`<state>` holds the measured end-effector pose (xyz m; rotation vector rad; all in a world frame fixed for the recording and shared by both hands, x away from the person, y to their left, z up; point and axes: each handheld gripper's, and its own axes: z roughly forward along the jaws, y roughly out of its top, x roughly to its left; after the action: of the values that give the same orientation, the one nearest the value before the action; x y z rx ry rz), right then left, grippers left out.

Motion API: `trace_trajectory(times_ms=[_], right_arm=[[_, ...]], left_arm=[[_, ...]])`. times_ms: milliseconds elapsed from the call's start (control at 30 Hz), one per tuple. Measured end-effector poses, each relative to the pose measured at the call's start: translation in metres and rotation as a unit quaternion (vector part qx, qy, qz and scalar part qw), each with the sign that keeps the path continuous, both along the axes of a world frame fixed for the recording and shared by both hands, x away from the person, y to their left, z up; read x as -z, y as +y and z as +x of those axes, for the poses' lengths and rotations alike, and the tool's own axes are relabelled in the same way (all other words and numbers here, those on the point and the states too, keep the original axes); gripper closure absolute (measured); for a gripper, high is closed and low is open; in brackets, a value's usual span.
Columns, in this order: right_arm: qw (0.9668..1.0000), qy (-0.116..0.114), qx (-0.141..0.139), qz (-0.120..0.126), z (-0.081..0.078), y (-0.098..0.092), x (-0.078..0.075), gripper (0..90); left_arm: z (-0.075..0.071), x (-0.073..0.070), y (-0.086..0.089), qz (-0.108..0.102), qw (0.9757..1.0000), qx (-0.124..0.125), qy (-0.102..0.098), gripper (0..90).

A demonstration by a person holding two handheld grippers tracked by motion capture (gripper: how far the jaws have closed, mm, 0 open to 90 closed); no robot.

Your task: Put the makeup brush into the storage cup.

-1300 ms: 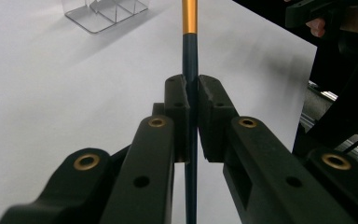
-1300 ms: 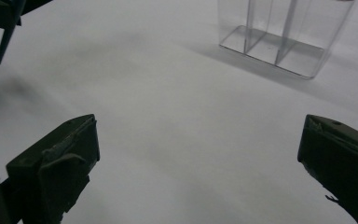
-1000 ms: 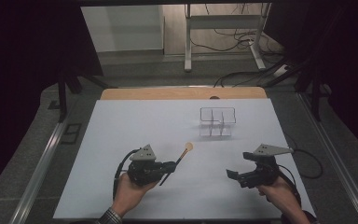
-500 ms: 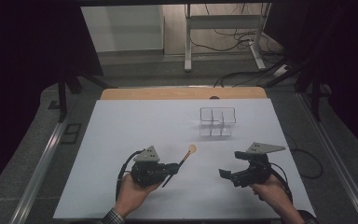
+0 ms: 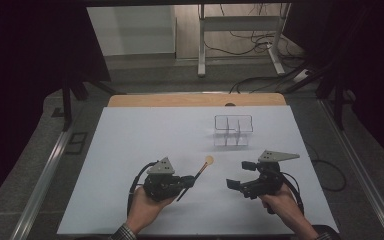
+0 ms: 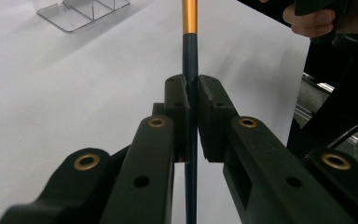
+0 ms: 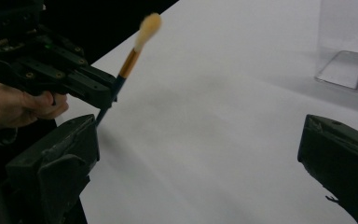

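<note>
A makeup brush with a dark handle, gold ferrule and pale bristle head rises slanting up and to the right from my left gripper. That gripper is shut on the handle, which runs between the pads of the left gripper. My right gripper stands open a hand's width to the right, its jaws turned toward the brush. In the right gripper view the brush and the left gripper sit at upper left, beyond my right gripper's wide-apart jaws. A clear acrylic organizer stands farther back.
The white table sheet ends at a wooden strip at the back. Metal rails run along both sides. A stand and cables lie on the floor behind. The organizer is at the right gripper view's upper right.
My right gripper has shifted left across the table toward the brush. The left gripper and the brush have stayed where they were.
</note>
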<state>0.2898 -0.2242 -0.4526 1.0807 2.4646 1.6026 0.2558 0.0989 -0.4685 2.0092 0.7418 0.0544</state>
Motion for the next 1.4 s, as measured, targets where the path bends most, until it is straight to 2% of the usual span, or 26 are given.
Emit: trace_trajectory(times_ms=[200,567,1400], right_arm=[[0.9999,0.008,0.0,0.01,0.001,0.013,0.0,0.0],[0.9998,0.014,-0.001,0.012,0.003,0.03,0.001,0.0],[0.9988,0.039,-0.016,0.023,0.01,0.057,0.002,0.4]], left_arm=[[0.0,0.0,-0.001,-0.002,1.0,-0.001,-0.001,83.3],[0.0,0.002,-0.006,-0.001,1.0,0.004,0.0,83.3],[-0.001,0.001,-0.01,0.001,0.9999,0.009,-0.005,83.3]])
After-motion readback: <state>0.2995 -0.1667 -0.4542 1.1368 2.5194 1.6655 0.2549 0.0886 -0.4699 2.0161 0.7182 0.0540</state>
